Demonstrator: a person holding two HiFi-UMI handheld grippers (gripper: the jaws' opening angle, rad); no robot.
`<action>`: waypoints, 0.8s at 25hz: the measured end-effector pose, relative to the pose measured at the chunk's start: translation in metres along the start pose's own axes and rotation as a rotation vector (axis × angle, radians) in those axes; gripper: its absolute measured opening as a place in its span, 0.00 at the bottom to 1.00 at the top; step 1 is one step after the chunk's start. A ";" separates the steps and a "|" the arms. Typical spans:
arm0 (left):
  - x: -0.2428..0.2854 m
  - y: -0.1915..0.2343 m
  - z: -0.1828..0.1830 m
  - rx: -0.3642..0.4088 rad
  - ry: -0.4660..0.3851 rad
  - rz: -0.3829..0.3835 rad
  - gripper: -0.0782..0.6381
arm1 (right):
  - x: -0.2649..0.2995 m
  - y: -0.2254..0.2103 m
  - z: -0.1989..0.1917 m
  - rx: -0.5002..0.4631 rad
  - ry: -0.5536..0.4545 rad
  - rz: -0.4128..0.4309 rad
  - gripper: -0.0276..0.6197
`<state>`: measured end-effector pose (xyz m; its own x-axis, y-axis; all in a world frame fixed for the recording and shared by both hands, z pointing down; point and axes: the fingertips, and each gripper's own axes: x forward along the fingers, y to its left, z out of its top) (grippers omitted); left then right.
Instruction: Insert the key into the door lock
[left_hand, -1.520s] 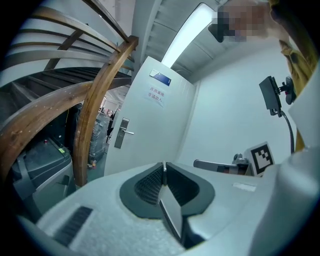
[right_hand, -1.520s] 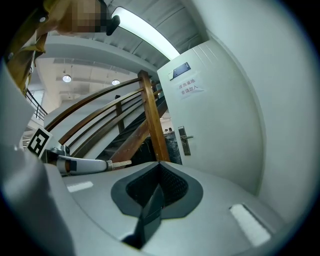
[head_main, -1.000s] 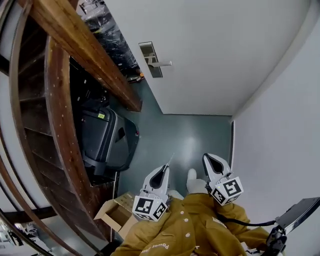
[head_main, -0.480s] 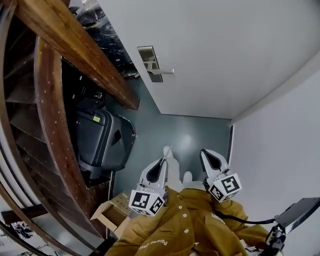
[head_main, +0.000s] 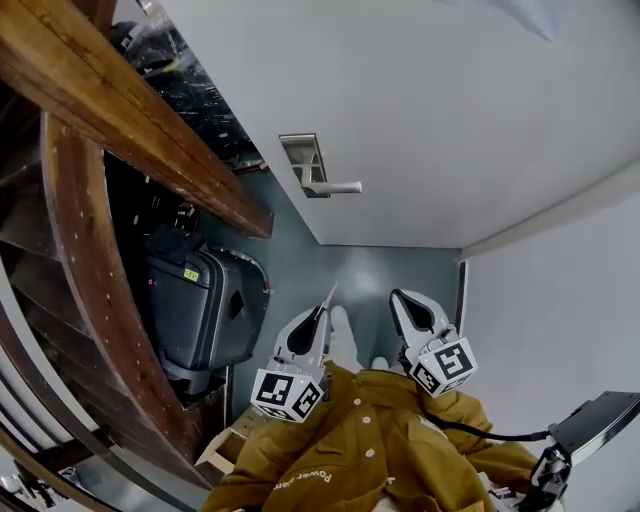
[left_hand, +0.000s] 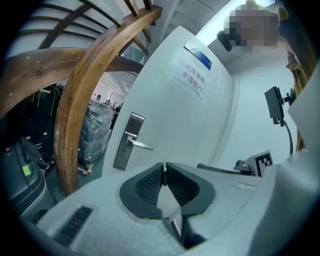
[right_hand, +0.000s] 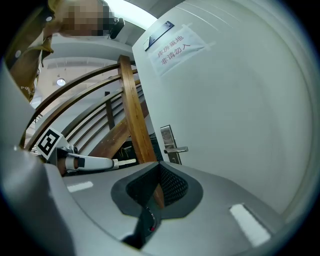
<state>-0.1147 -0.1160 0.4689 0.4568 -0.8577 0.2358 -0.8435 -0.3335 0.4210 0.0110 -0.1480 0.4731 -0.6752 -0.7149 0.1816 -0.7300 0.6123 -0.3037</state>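
A white door (head_main: 430, 120) carries a steel lock plate (head_main: 303, 160) with a lever handle (head_main: 338, 187). My left gripper (head_main: 320, 312) is shut on a thin metal key (head_main: 329, 296) whose blade sticks out past the tips toward the door. In the left gripper view the key (left_hand: 163, 171) stands edge-on between the pads of my left gripper (left_hand: 164, 175), with the lock plate (left_hand: 128, 142) ahead and left, still apart. My right gripper (head_main: 397, 297) is beside it, shut and empty. In the right gripper view the shut right gripper (right_hand: 159, 166) faces the lock plate (right_hand: 167, 142).
A curved wooden stair rail (head_main: 150, 130) runs along the left. Under it stand a black suitcase (head_main: 200, 300) and a cardboard box (head_main: 222, 448). A white wall (head_main: 560, 330) closes the right side. A paper sign (left_hand: 192, 77) is taped on the door.
Both grippers have moved together toward the door. The lock plate and handle now sit lower and nearer in the head view. The key stays clamped in the left gripper.
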 end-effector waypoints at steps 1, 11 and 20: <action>0.007 0.006 0.006 -0.005 0.001 -0.010 0.14 | 0.010 -0.003 0.003 -0.001 -0.001 -0.004 0.05; 0.051 0.066 0.040 -0.135 0.005 -0.067 0.14 | 0.083 -0.020 0.029 -0.038 -0.010 -0.058 0.05; 0.086 0.101 0.037 -0.420 -0.031 -0.024 0.14 | 0.109 -0.039 0.047 -0.058 0.008 -0.020 0.05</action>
<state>-0.1709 -0.2383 0.4997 0.4608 -0.8653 0.1974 -0.6415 -0.1710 0.7478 -0.0293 -0.2663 0.4607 -0.6614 -0.7245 0.1943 -0.7478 0.6167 -0.2458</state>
